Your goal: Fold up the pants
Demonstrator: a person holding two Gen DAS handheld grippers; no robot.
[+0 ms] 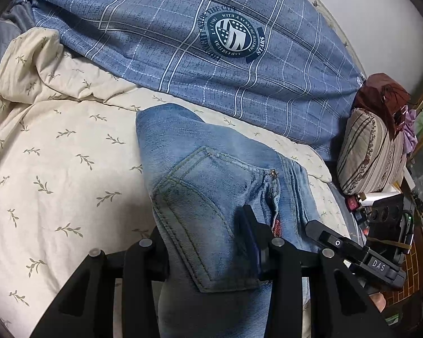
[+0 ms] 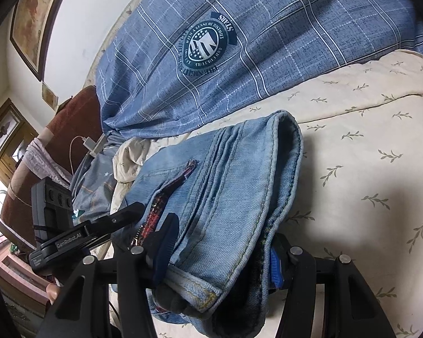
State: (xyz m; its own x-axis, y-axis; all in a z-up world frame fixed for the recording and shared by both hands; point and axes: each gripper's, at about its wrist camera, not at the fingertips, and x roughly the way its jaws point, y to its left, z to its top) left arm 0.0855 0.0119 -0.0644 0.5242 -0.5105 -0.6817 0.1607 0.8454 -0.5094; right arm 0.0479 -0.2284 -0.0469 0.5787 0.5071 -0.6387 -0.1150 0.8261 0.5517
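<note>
Folded light-blue jeans [image 1: 200, 174] lie on a cream leaf-print bedsheet [image 1: 70, 169], back pocket up. My left gripper [image 1: 203, 225] is shut on the near end of the bundle; its right finger [image 1: 249, 225] presses the denim and the left finger is mostly hidden behind the fabric. In the right wrist view the jeans [image 2: 239, 174] show stacked folded layers and a hem. My right gripper [image 2: 222, 242] is shut on their near edge, with a blue pad [image 2: 275, 267] against the fabric. Each gripper shows in the other's view: the right gripper [image 1: 324, 233] and the left gripper [image 2: 121, 214].
A blue plaid duvet [image 1: 211, 56] with a round emblem is heaped behind the jeans. A striped pillow [image 1: 372, 152] and brown clothes [image 1: 380, 93] sit at the bed's right end, with cluttered items beyond. A charger and cable [image 2: 90, 143] lie near a dark red cushion [image 2: 65, 129].
</note>
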